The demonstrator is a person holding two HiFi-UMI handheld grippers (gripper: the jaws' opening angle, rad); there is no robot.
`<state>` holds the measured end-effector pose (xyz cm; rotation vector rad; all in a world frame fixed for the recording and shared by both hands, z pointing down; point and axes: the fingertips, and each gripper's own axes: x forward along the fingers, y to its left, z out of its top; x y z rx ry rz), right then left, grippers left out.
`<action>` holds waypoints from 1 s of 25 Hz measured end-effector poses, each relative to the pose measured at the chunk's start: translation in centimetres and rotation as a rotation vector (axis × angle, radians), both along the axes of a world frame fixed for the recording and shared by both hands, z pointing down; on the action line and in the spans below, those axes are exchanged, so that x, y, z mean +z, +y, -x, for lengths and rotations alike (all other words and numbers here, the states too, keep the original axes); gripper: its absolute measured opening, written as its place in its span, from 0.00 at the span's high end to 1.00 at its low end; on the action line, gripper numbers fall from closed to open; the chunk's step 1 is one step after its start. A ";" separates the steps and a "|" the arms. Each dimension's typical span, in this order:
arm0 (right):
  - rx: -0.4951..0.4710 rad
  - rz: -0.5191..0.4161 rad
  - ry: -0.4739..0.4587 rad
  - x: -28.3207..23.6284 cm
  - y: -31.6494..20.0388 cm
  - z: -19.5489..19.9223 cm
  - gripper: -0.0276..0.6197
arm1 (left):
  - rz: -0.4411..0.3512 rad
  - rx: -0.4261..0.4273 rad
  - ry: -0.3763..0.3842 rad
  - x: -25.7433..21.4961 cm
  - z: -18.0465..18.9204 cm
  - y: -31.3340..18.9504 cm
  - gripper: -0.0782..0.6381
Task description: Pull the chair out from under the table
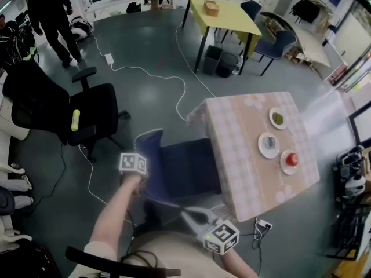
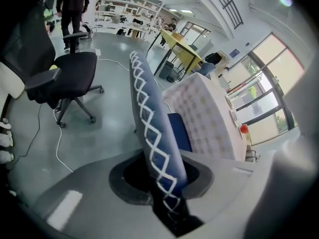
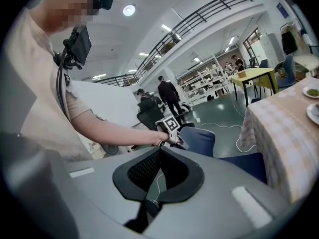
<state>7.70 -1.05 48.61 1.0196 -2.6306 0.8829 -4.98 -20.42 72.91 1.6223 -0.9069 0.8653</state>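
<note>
**Left to right.** The left gripper (image 1: pixel 139 182) is clamped on the top edge of the backrest (image 2: pixel 149 128) of the chair (image 1: pixel 188 169). The right gripper (image 1: pixel 190 216), closed on nothing, is held near the seat, which lies partly under the table (image 1: pixel 243 149). The pull is best kept level and straight away from the table, so that the grip is not twisted off. The chair's legs and the seat's front are hidden.

Left gripper (image 1: pixel 139 182) at back of blue chair (image 1: pixel 186 169) (half under table (image 1: pixel 239 136))
</note>
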 end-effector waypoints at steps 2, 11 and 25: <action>0.015 -0.005 0.004 -0.1 -0.2 -0.6 0.94 | 0.005 -0.009 -0.006 -0.1 0.1 0.0 0.78; 0.050 -0.013 0.005 0.3 0.3 -1.6 0.94 | -0.005 -0.068 0.009 -0.5 0.7 -0.3 0.79; 0.112 0.043 -0.014 2.1 0.6 -4.9 0.94 | 0.005 -0.115 -0.001 -1.2 3.2 -0.2 0.79</action>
